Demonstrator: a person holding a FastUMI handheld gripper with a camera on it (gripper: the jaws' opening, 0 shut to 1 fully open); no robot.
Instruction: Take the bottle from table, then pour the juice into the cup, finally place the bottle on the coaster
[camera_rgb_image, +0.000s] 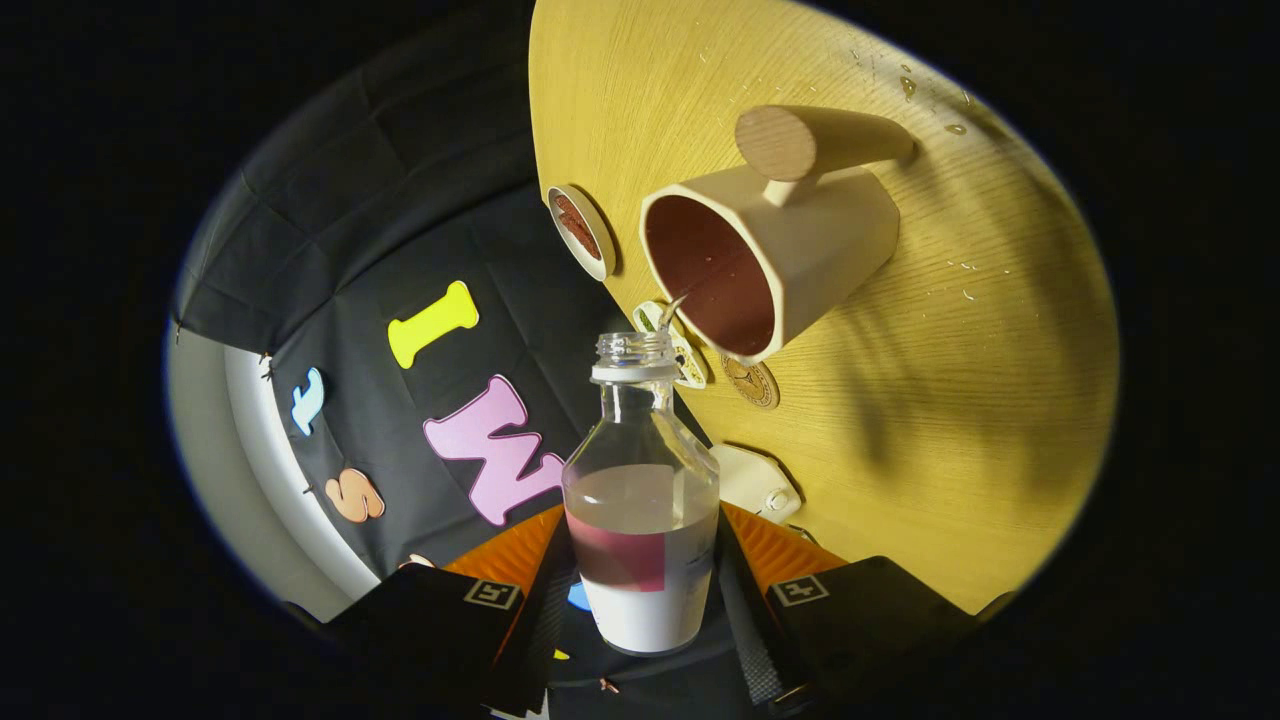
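My gripper (640, 600) is shut on a clear glass bottle (641, 470), holding it by its lower body between both fingers. The bottle is uncapped and holds pale liquid with a red and white label. The view is rolled, so the bottle is tipped and its mouth points at the cream cup (770, 250) with the dark red inside and a wooden handle. A thin stream (668, 312) leaves the bottle mouth toward the cup's rim. A round coaster (580, 232) with a reddish centre lies on the table beyond the cup.
The yellow wooden table (950, 400) carries a small round brown disc (752, 382), a pale oval tag behind the bottle's neck (690, 365), and a white lid-like piece (755, 482) near my fingers. Water drops dot the table's far part (935, 100).
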